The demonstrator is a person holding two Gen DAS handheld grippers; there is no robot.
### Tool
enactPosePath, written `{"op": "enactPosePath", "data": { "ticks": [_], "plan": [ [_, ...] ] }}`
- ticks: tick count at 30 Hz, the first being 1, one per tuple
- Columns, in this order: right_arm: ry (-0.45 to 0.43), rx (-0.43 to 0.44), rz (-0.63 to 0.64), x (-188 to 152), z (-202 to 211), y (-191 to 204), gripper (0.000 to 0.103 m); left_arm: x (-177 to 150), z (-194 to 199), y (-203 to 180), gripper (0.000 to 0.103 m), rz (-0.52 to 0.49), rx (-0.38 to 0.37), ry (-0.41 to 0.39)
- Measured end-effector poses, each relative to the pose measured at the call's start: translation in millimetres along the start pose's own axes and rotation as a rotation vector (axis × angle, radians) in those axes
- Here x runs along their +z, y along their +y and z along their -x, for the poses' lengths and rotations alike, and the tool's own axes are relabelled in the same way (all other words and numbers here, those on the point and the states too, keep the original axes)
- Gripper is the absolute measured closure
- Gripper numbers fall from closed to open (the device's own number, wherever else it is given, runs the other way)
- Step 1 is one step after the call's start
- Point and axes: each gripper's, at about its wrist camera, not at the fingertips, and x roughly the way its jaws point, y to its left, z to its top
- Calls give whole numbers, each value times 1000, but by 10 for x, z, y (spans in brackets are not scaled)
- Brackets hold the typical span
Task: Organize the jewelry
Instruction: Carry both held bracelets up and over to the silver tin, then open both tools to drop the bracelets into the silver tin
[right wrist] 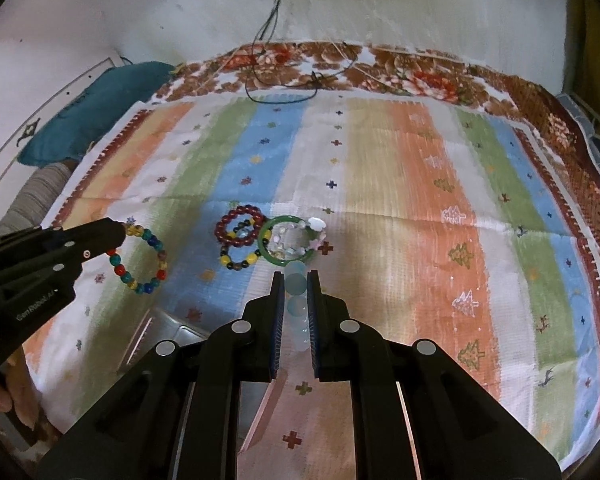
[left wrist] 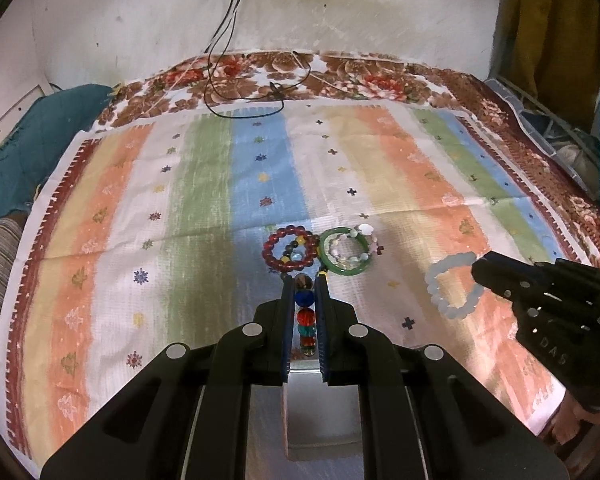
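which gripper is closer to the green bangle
Left. The left gripper, holding multicolour beads, sits just below the green bangle; the right gripper is farther off to its right.

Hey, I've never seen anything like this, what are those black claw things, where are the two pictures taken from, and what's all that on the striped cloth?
These are two hand-held grabbing tools, one in each of a person's hands, each with a camera looking along its two fingers. One picture comes from the left tool, the other from the right, so each also shows the other tool from the side.

The left claw is shut on a multicoloured bead bracelet. The right claw is shut on a pale blue bead bracelet.

On the striped cloth lies a cluster of jewelry: a dark red bead bracelet, a green bangle beside it, a yellow and dark bead bracelet, and some pale beaded pieces inside the bangle. A shiny tray sits near the front edge.
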Motion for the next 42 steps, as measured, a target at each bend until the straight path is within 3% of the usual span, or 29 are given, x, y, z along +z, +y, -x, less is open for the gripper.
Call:
{"op": "enactPosePath", "data": {
  "ticks": [13, 31, 34, 35, 36, 38, 42],
  "plan": [
    [-31, 68, 38, -158, 259, 242, 91, -182, 259, -56, 94, 5, -31, -11],
    [29, 134, 49, -397, 309, 357, 91, -410, 489, -131, 93, 2, -42, -9],
    [20, 125, 30, -374, 323, 320, 88, -407, 493, -138, 75, -5, -28, -17],
    [12, 117, 23, -362, 334, 298, 75, -401, 495, -128, 69, -3, -17, -21],
    [6, 110, 16, -356, 343, 283, 59, -389, 484, -122, 68, -2, -7, -21],
    [0, 90, 3, -334, 336, 232, 56, -377, 457, -85, 66, 5, 15, -17],
    [19, 64, -26, -307, 245, 121, 53, -338, 381, 19, 52, 42, 40, -2]
  ]
}}
